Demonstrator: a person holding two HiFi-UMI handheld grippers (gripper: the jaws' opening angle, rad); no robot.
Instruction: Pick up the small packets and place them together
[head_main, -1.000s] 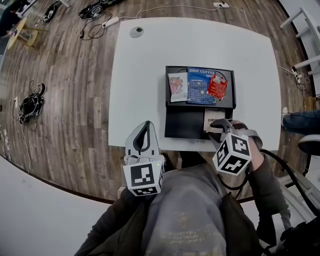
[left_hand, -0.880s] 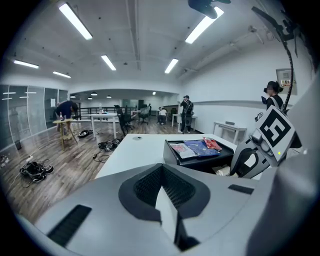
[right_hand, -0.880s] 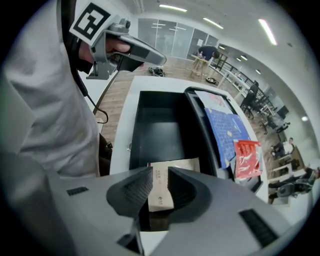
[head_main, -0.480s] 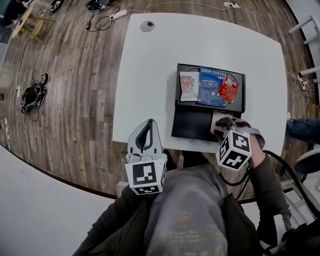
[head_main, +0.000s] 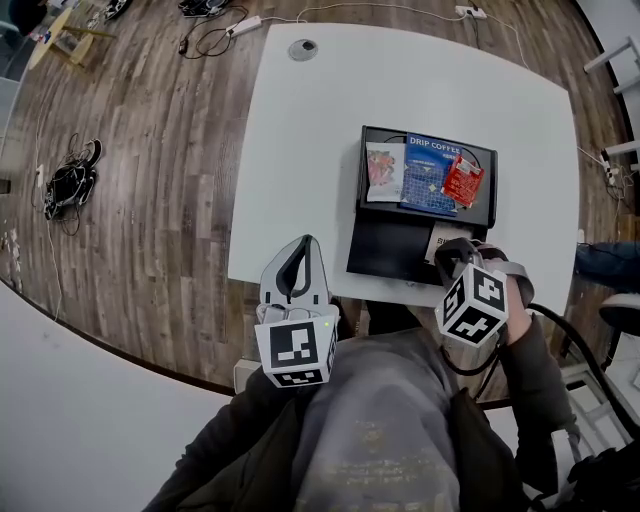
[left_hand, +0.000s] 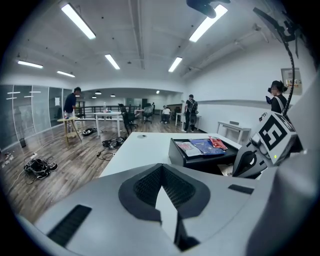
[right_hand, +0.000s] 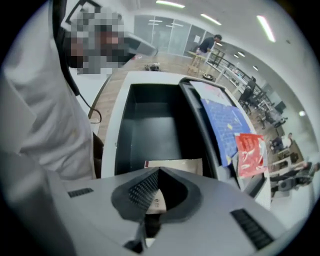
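Where the head view shows only its marker cube (head_main: 472, 303), the right gripper view shows the right gripper (right_hand: 144, 220), jaws just closed, pinching a beige packet (right_hand: 172, 165) in the black box (head_main: 385, 250). Blue packet (head_main: 430, 175), red packet (head_main: 462, 182) and pink packet (head_main: 384, 170) lie on the lid (head_main: 488, 205). The left gripper (left_hand: 172, 220) has its jaws together, empty.

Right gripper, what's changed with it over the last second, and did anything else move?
The right gripper has just closed its jaws on the beige packet lying low in the black box; earlier they stood open over it. The packet is not lifted yet. The left gripper stayed put, shut and empty, and the white packet, blue packet and red packet on the box's top have not moved.
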